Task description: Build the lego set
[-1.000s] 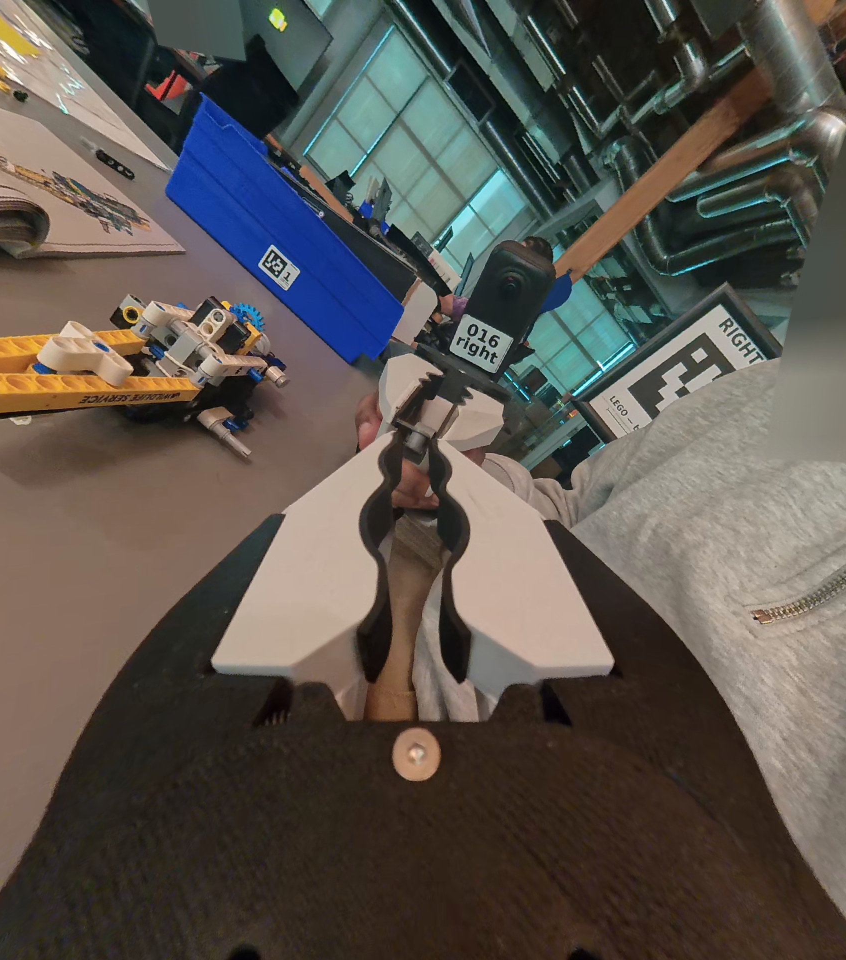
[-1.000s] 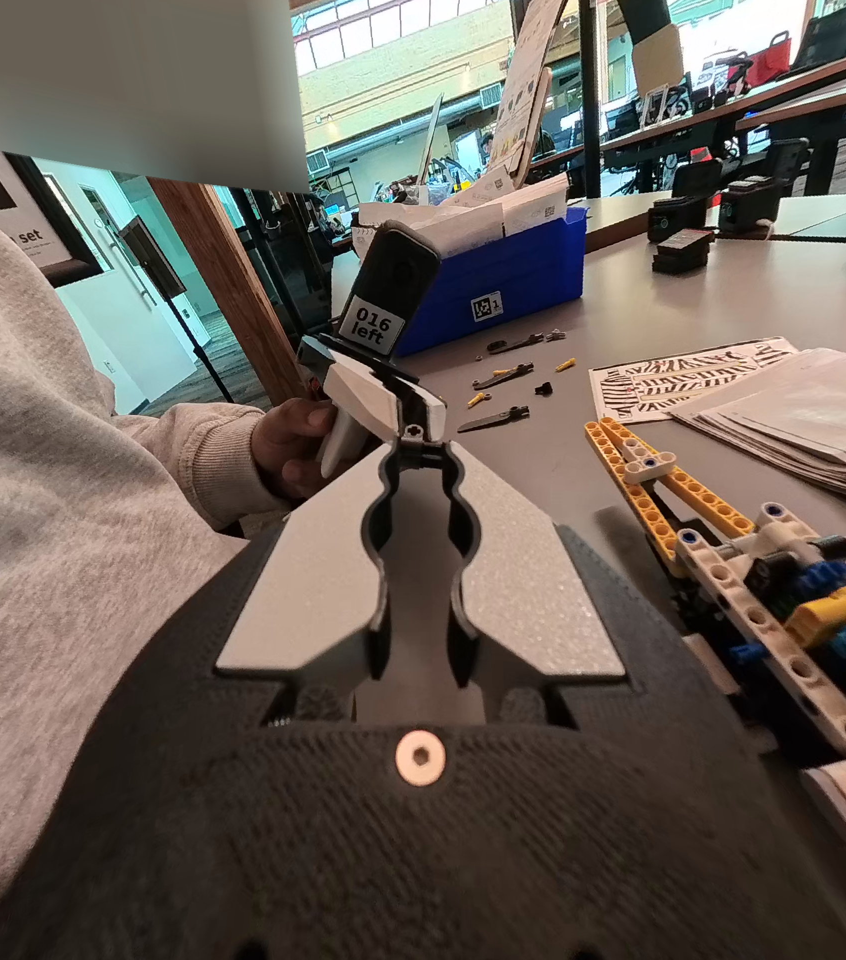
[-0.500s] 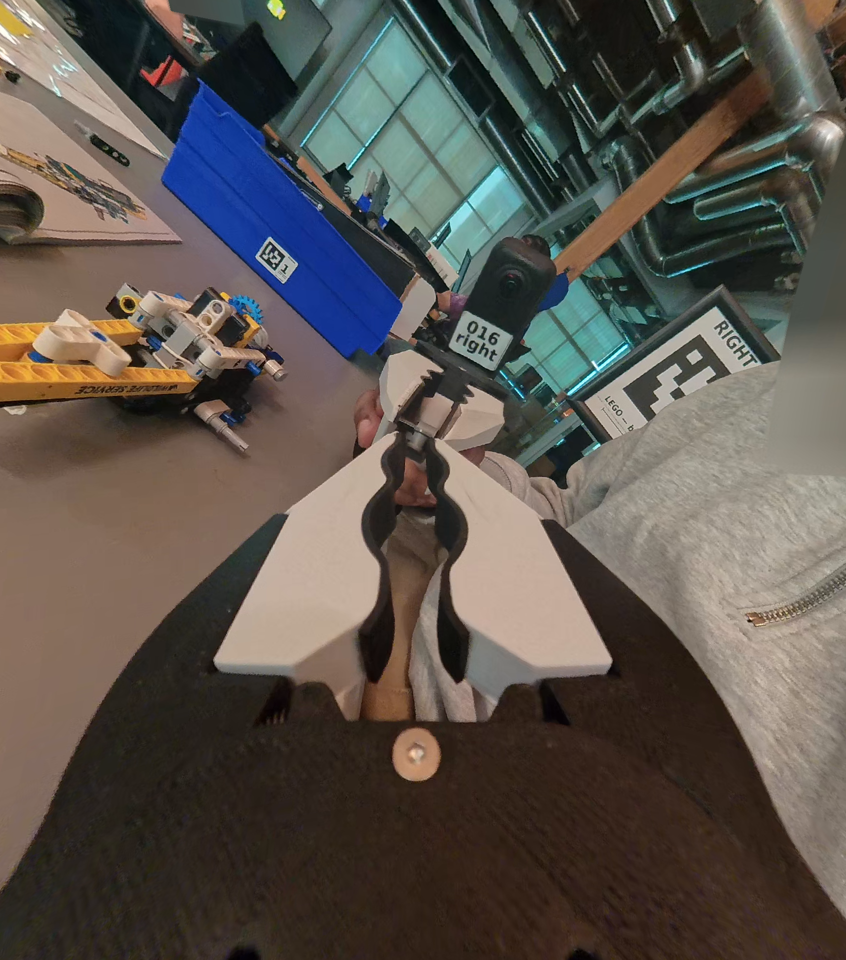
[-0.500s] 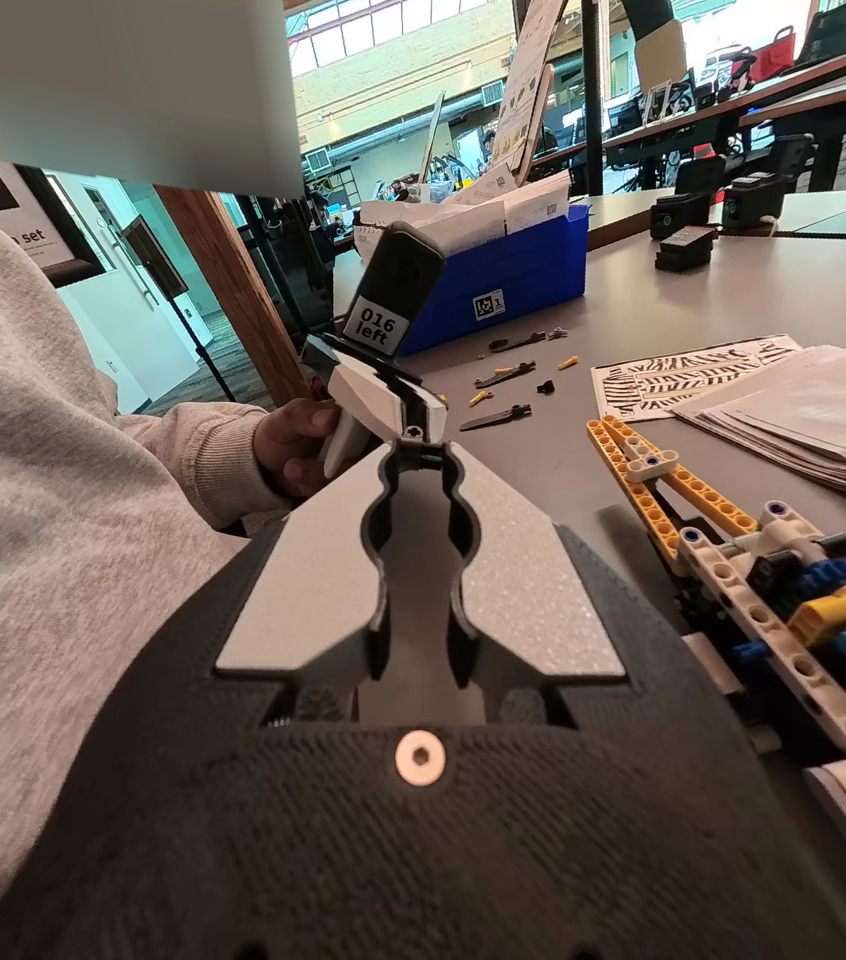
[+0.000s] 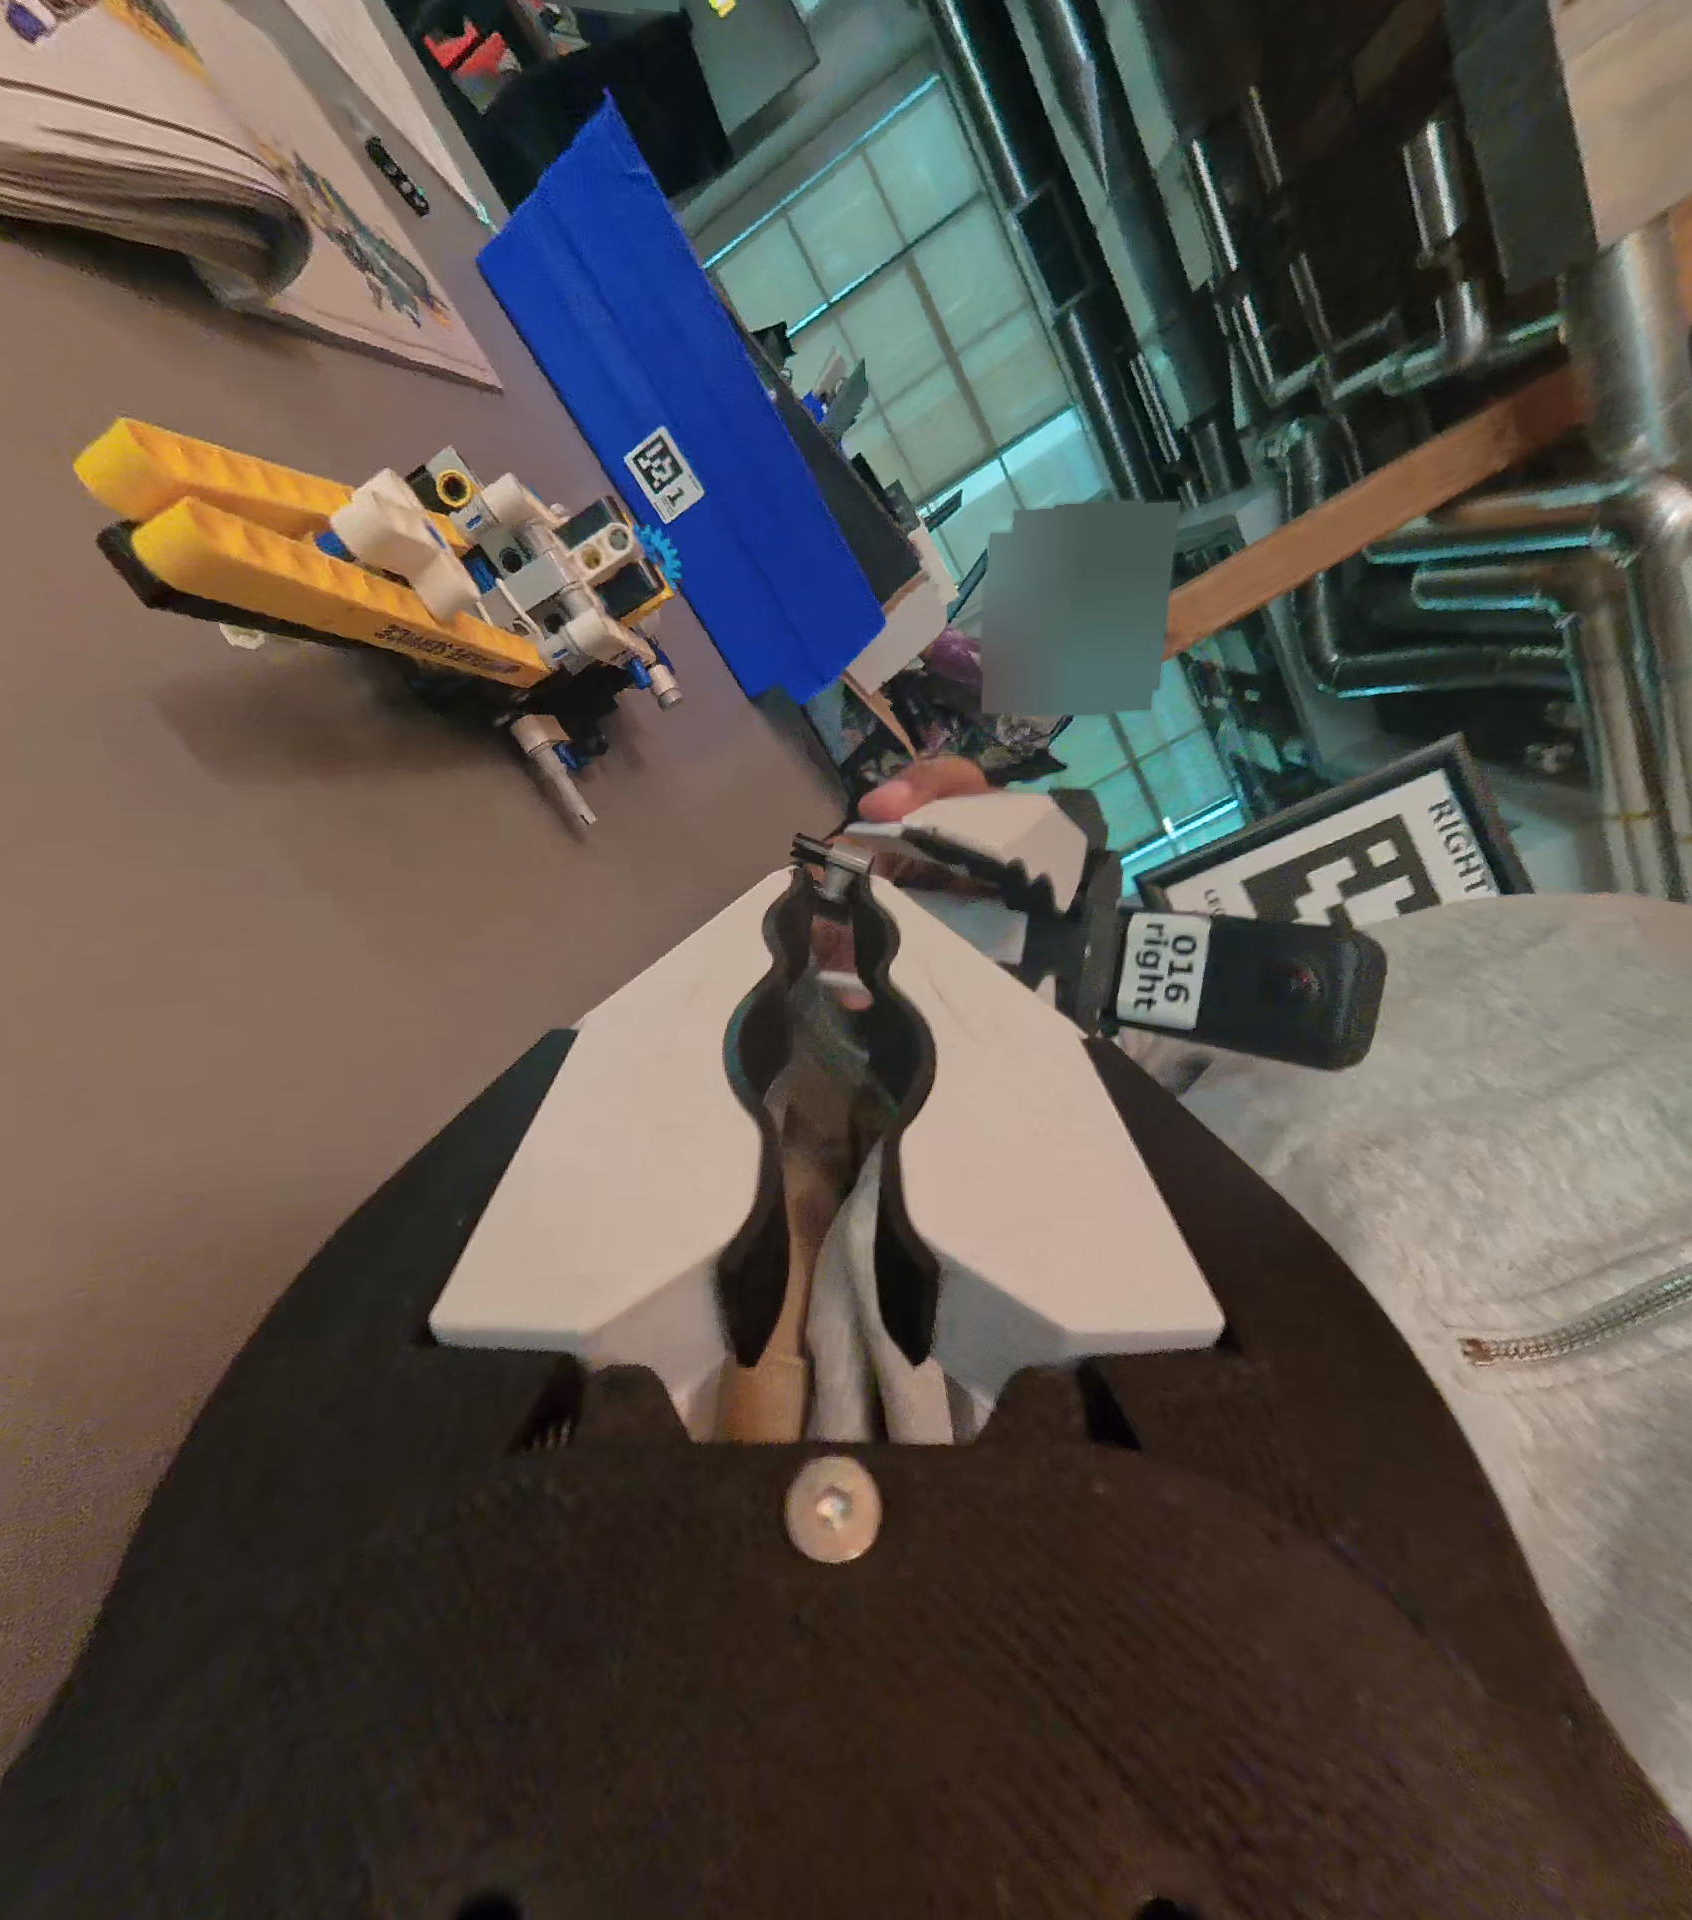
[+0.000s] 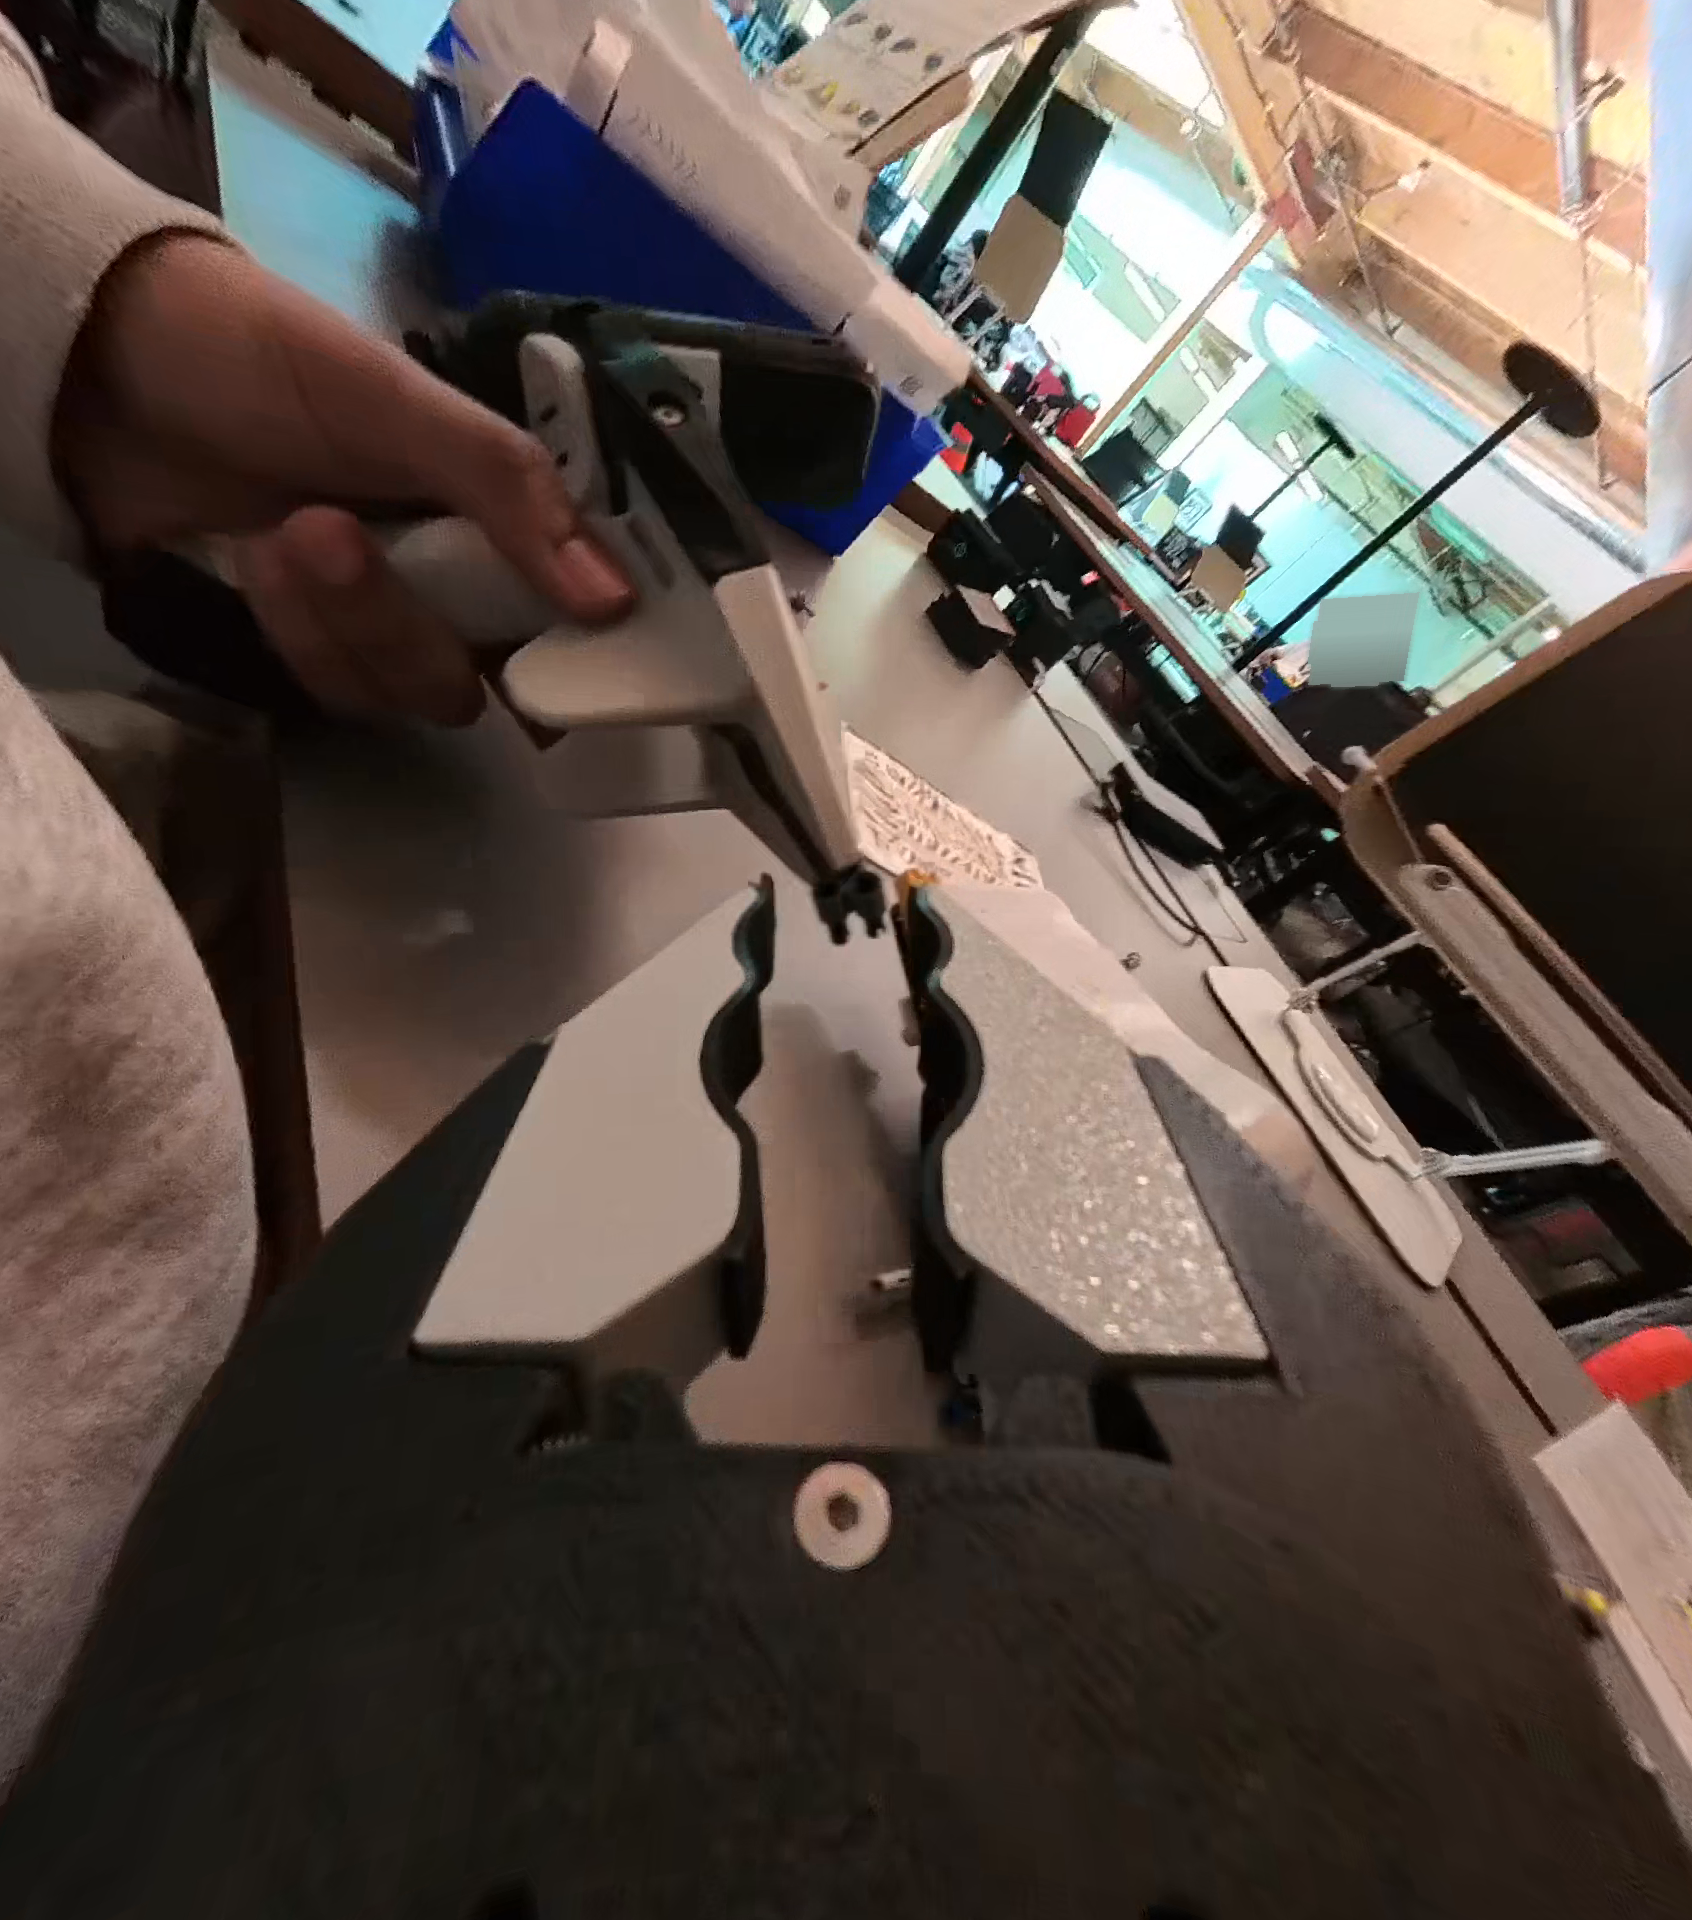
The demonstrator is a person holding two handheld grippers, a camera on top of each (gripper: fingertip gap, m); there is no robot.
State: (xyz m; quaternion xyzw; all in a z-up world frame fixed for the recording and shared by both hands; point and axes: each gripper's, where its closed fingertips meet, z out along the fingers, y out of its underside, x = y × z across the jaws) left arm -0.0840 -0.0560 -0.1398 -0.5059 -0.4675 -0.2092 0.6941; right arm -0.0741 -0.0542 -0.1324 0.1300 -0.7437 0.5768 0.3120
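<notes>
My left gripper [image 5: 826,902] is shut on a small black and grey lego pin [image 5: 829,864] at its fingertips, held in the air above the table edge. My right gripper [image 6: 834,906] is open, and its fingertips straddle the same pin [image 6: 850,902]. The left gripper [image 6: 837,868] reaches in from the upper left of the right wrist view, held by a hand. The right gripper [image 5: 847,840] comes in from the right of the left wrist view. The yellow, white and black lego model [image 5: 385,582] lies on the grey table [image 5: 146,987], apart from both grippers.
A blue bin [image 5: 676,395] stands behind the model and also shows in the right wrist view [image 6: 613,229]. An instruction booklet [image 5: 94,135] lies at the far left. A striped sticker sheet [image 6: 935,831] lies beyond the grippers. The person's grey sleeve [image 5: 1548,1195] is close on the right. Left and right tips are no more than a few centimetres apart.
Both grippers have rolled to the side, so the right gripper now comes in sideways. The right gripper has opened around the pin. The left gripper stays shut.
</notes>
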